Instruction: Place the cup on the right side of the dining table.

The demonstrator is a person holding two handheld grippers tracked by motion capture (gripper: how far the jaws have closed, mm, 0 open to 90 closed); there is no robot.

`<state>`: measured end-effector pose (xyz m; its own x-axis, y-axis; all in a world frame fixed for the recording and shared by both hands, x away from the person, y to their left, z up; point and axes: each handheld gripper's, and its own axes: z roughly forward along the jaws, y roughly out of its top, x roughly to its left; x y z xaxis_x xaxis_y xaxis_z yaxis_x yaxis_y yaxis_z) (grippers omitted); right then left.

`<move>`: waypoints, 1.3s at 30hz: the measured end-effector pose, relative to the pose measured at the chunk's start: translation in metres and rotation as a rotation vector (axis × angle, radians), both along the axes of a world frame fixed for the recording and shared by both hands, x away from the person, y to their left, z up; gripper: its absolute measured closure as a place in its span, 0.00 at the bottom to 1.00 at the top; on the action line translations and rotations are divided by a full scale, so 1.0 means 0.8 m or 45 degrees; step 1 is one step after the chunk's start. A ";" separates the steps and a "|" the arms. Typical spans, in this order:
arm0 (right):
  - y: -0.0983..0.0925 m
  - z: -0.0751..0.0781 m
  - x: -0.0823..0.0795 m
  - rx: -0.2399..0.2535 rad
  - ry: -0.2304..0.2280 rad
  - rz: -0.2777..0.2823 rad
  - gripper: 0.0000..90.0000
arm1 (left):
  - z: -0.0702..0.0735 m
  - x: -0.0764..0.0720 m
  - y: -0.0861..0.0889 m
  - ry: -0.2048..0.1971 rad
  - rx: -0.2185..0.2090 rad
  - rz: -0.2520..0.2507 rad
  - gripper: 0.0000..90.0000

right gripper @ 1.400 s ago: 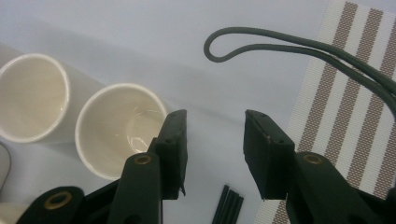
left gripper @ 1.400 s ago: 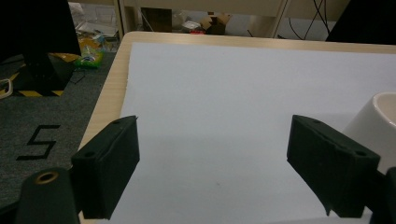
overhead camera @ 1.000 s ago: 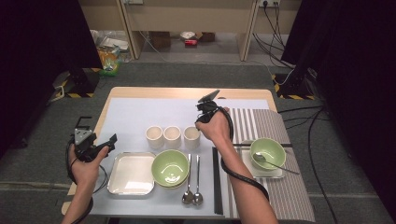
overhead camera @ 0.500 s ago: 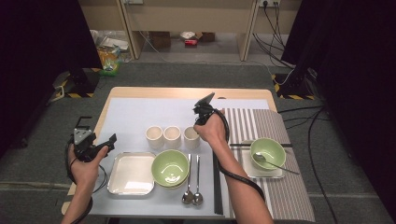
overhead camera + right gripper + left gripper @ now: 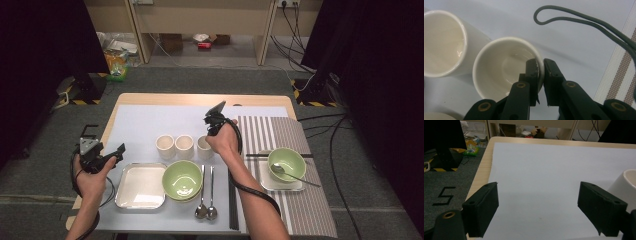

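Three white cups stand in a row on the pale blue mat [image 5: 150, 125]: left cup [image 5: 165, 146], middle cup [image 5: 184, 146], right cup [image 5: 203, 148]. My right gripper [image 5: 209, 135] points down onto the right cup. In the right gripper view its jaws have just been closing and now pinch the cup's rim [image 5: 540, 65], one pad inside the cup [image 5: 504, 70] and one outside. The middle cup [image 5: 441, 42] stands beside it. My left gripper [image 5: 119, 149] hovers open at the mat's left side, with only bare mat [image 5: 544, 182] between its jaws and the left cup [image 5: 626, 182] at its right.
A square tray [image 5: 140, 186], a green bowl [image 5: 183, 179], two spoons [image 5: 206, 195] and black chopsticks [image 5: 231, 200] lie along the front. On the striped mat [image 5: 300, 210] a second green bowl [image 5: 286, 161] holds a spoon. The gripper's cable [image 5: 584, 22] loops behind the cup.
The right hand has sunk slightly toward the right cup and its jaws have closed onto the rim. The left hand has stayed put.
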<state>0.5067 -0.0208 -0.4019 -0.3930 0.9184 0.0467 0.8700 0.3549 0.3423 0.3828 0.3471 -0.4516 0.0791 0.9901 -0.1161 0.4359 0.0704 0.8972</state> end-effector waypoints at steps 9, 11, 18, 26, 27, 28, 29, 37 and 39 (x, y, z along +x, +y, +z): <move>-0.013 0.000 -0.004 0.021 -0.033 -0.004 0.93 | 0.000 0.000 0.000 -0.001 0.001 0.004 0.18; -0.016 0.002 -0.004 0.028 -0.031 -0.016 0.93 | 0.000 0.000 0.000 0.000 0.001 0.006 0.18; -0.034 0.016 -0.002 0.040 -0.071 -0.048 0.95 | -0.001 0.000 0.000 0.006 0.005 0.004 0.18; -0.047 0.038 0.004 0.045 -0.087 -0.066 1.00 | 0.000 0.002 -0.001 -0.006 0.004 0.010 0.18; -0.048 0.038 0.006 -0.003 -0.147 -0.046 1.00 | 0.000 0.003 -0.001 -0.006 0.005 0.007 0.18; -0.048 0.038 0.007 -0.015 -0.155 -0.037 0.97 | 0.001 0.003 -0.002 0.000 0.008 -0.002 0.18; -0.049 0.037 0.008 0.017 -0.122 -0.021 0.92 | 0.000 0.003 -0.003 -0.006 0.011 -0.006 0.18; -0.046 0.021 0.006 0.023 -0.050 0.071 0.75 | 0.002 -0.001 0.002 -0.010 0.002 0.013 0.18; -0.044 0.014 0.007 0.029 -0.019 0.080 0.76 | 0.002 -0.001 0.002 -0.010 0.002 0.012 0.18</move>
